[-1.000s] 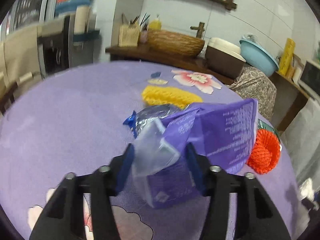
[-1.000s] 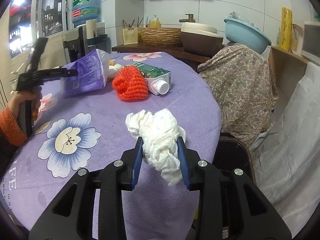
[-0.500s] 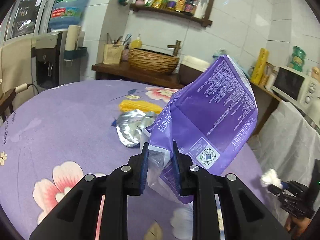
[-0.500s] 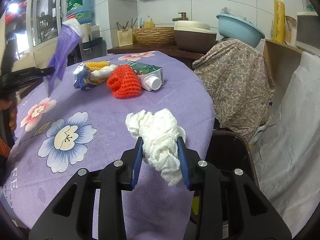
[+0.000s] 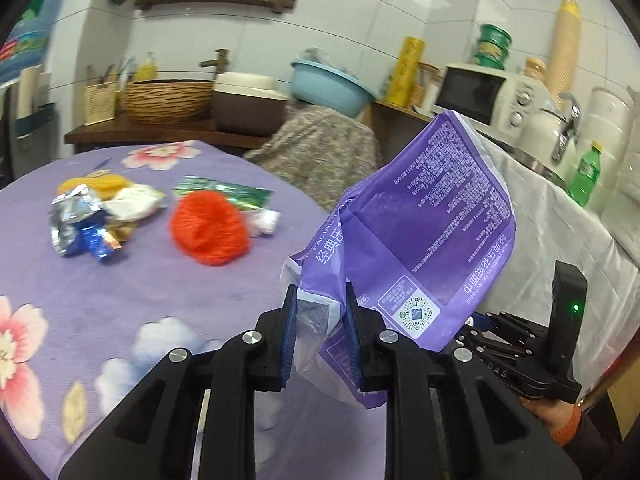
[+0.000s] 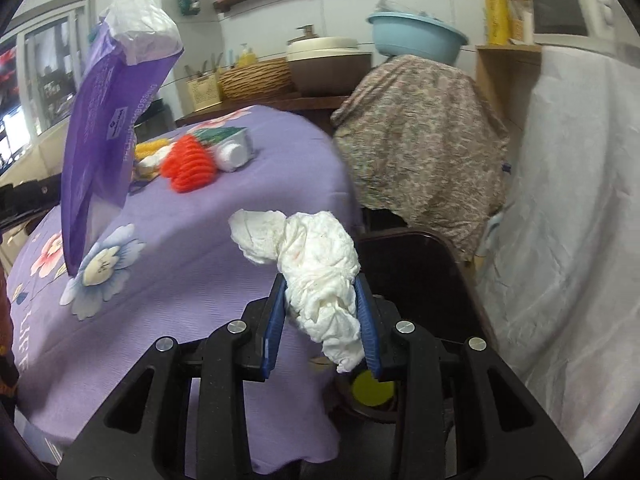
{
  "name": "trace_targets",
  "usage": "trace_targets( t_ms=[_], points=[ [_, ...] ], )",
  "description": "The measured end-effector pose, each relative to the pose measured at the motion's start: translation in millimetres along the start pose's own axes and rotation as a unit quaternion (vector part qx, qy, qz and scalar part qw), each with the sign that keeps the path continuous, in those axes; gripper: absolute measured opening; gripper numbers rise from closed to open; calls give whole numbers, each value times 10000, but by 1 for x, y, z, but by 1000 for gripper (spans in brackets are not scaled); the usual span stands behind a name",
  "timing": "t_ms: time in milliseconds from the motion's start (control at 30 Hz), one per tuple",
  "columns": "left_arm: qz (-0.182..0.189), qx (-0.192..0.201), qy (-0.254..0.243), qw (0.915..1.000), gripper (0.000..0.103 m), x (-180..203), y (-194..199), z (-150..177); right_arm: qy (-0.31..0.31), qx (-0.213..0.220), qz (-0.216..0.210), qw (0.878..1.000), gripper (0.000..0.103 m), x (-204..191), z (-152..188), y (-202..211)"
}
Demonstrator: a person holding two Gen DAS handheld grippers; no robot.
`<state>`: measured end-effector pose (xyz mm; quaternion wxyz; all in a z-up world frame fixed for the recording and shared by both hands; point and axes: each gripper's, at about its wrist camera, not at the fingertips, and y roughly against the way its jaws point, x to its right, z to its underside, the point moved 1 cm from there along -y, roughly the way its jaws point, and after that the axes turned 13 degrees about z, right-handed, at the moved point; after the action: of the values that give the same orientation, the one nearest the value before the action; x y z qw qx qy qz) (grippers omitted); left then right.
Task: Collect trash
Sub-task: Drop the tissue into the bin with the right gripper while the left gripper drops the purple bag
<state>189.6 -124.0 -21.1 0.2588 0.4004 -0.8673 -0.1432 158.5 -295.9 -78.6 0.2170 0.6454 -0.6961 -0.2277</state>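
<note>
My left gripper [image 5: 319,322] is shut on the corner of an empty purple tissue wrapper [image 5: 416,240], held up above the round table's right edge. The same purple wrapper [image 6: 108,128] stands at the left of the right wrist view. My right gripper [image 6: 322,320] is shut on a crumpled white paper tissue [image 6: 316,264], just past the table's edge and over a black bin [image 6: 420,272]. Back on the purple flowered tablecloth [image 5: 120,300] lie an orange net ball [image 5: 210,228], a green carton [image 5: 228,192], a foil wrapper [image 5: 76,224] and yellow scraps [image 5: 96,182].
A chair draped in patterned cloth [image 6: 420,136] stands behind the bin. A white-covered counter [image 6: 568,240] runs along the right, with a microwave [image 5: 480,96] and a green bottle [image 5: 586,172] on it. A basket [image 5: 168,100] and a blue basin [image 5: 328,86] sit on the back shelf.
My left gripper closed on the purple wrapper, lifted it off the table and carried it right toward the table's edge. My right gripper moved with the tissue from above the cloth to over the bin.
</note>
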Motion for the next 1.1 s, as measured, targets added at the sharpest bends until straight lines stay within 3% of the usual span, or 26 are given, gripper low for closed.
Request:
trace_targets(
  t_ms=[133, 233, 533, 600, 667, 700, 1100],
  points=[
    [271, -184, -165, 9993, 22, 30, -32, -1, -321, -54, 370, 9988, 34, 41, 3, -8],
    [428, -437, -293, 9977, 22, 49, -59, 0, -444, -380, 602, 9965, 34, 67, 11, -35],
    [472, -1008, -486, 9926, 22, 75, -114, 16, -483, -1217, 817, 9880, 35, 85, 44, -127],
    [475, -1086, -426, 9920, 22, 73, -120, 16, -522, -1387, 872, 9851, 41, 84, 52, -148],
    [441, -1147, -406, 9916, 22, 73, -126, 16, -587, -1508, 920, 9825, 57, 84, 59, -162],
    [428, -1178, -397, 9913, 22, 72, -128, 16, -629, -1517, 924, 9821, 60, 85, 62, -167],
    [371, -1821, -423, 9817, 22, 84, -184, 19, -722, -1538, 933, 9810, 68, 84, 80, -152]
  ],
)
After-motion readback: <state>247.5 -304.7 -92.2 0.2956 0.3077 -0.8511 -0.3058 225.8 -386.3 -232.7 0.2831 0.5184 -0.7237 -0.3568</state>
